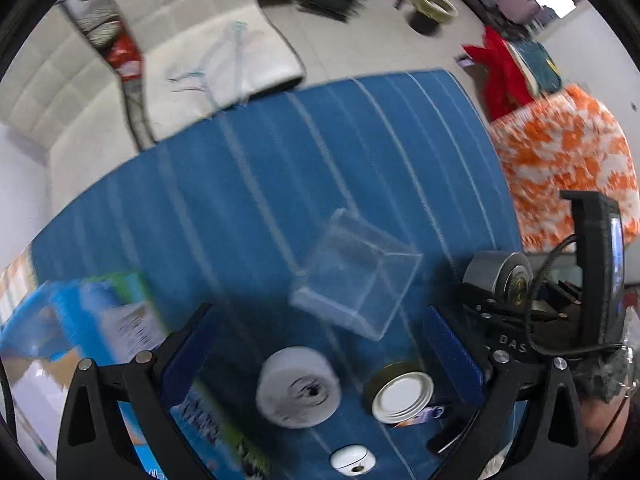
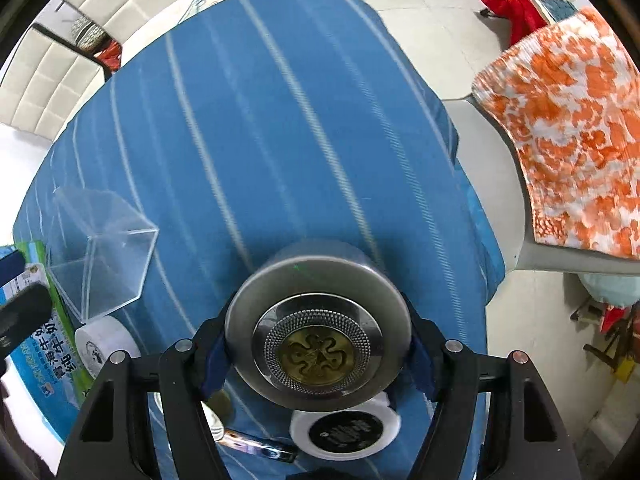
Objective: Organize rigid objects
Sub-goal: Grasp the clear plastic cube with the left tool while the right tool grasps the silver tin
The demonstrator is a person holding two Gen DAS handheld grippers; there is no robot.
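Note:
My right gripper (image 2: 318, 344) is shut on a round silver tin (image 2: 318, 320) with a brass emblem on its lid, held above the blue striped tablecloth (image 2: 280, 120). The tin and right gripper also show in the left wrist view (image 1: 498, 276). My left gripper (image 1: 320, 352) is open and empty above a white tape roll (image 1: 298, 386) and a jar with a white lid (image 1: 402, 396). A clear plastic box (image 1: 356, 272) stands open just beyond them; it also shows in the right wrist view (image 2: 102, 252).
A blue-green printed carton (image 1: 100, 324) lies at the left. A small white round object (image 1: 353, 461) sits near the front. A white disc with a black centre (image 2: 346, 432) and a pen-like item (image 2: 256, 446) lie under the right gripper. An orange-white cloth (image 2: 572, 120) covers a chair at right.

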